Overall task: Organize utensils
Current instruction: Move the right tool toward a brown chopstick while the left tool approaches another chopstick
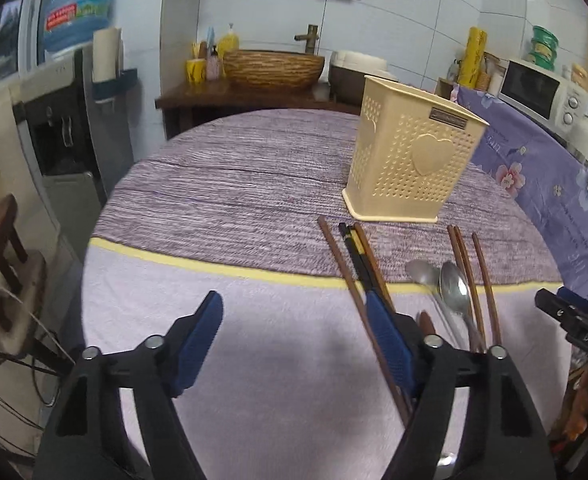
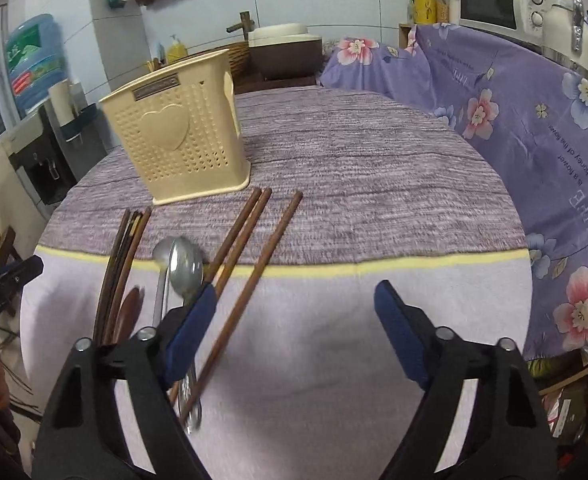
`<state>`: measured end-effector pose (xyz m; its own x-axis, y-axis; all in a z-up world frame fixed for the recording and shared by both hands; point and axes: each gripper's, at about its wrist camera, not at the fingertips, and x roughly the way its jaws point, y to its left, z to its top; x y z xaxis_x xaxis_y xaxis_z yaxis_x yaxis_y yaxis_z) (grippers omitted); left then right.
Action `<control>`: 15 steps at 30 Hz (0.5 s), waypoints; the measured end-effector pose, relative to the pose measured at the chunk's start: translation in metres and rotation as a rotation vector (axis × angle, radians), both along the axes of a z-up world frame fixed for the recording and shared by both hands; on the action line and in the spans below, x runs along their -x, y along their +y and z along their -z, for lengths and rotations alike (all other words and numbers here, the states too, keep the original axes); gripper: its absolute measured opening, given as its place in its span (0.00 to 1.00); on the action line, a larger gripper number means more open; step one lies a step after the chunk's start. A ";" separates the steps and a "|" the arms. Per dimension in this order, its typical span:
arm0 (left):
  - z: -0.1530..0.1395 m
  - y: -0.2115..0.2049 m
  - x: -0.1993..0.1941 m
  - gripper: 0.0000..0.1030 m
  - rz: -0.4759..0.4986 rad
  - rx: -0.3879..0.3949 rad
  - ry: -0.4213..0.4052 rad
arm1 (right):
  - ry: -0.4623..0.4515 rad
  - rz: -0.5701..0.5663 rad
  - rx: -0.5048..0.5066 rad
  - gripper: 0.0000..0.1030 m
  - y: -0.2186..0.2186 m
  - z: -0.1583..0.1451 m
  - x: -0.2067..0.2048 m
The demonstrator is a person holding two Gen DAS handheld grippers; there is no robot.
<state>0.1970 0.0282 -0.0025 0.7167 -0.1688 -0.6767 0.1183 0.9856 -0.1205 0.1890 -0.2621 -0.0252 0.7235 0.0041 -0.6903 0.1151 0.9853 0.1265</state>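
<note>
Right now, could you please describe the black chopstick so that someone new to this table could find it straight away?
Start at the cream perforated holder with the heart on its side, standing on the purple tablecloth. Just in front of its base lies a bundle of chopsticks, left of the two metal spoons. The black chopstick lies among them, the only dark one with a yellow stripe; its neighbours are plain brown wood.

Both wrist cams low, fwd-facing; share holder, utensils.

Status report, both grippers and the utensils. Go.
Left gripper open, empty. Right gripper open, empty. Chopsticks and spoons lying on the cloth, none seen in holder. Nothing blocking.
</note>
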 end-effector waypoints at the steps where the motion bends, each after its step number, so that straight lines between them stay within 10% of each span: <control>1: 0.000 -0.005 -0.007 0.66 0.008 -0.001 0.005 | 0.009 0.005 0.000 0.74 0.001 -0.001 -0.008; 15: 0.029 -0.042 -0.085 0.30 0.039 -0.005 0.206 | 0.050 0.005 -0.005 0.66 0.006 0.010 -0.031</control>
